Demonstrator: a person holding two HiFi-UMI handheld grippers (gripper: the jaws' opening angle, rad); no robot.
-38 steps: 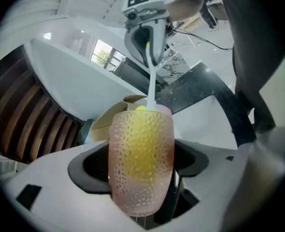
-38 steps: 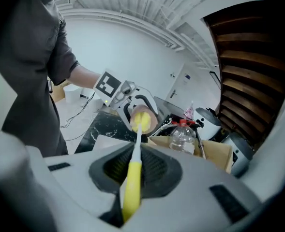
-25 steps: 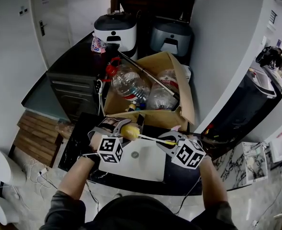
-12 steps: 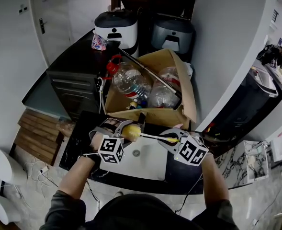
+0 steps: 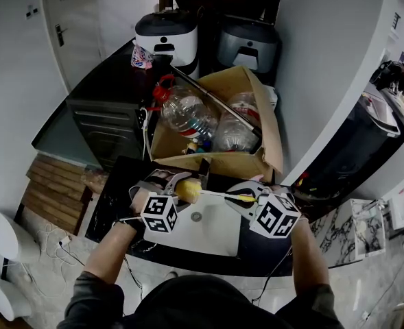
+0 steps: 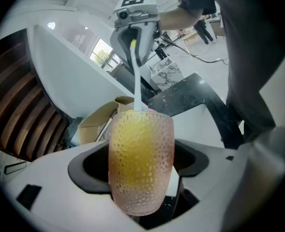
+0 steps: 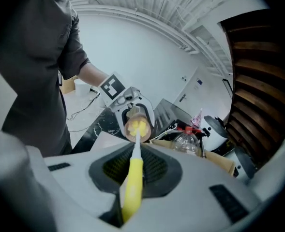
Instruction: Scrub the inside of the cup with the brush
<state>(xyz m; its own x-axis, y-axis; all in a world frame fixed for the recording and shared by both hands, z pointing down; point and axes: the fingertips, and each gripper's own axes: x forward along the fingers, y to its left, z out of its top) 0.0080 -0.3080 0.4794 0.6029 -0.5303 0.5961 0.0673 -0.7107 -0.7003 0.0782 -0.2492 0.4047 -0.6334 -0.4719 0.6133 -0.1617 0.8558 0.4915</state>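
The brush (image 7: 131, 187) is clamped by its yellow handle in the right gripper (image 5: 245, 199), its head sunk in the cup (image 6: 141, 163) gripped at its 9 o'clock by the left gripper (image 5: 177, 182), before the box (image 5: 270, 142) at 12 o'clock; scrubbing is judged begun, unfinished.

walls (image 5: 325, 60) white | counter (image 5: 112, 79) dark | floor (image 5: 44, 286) pale, speckled (cables (image 5: 54, 244) trailing) | door (image 5: 78, 19) white

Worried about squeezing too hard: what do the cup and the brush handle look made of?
The cup: translucent pinkish wall, dimpled and frosted, yellow showing through; glass or plastic, can't tell. The brush: glossy yellow handle, thin white stem, probably plastic.
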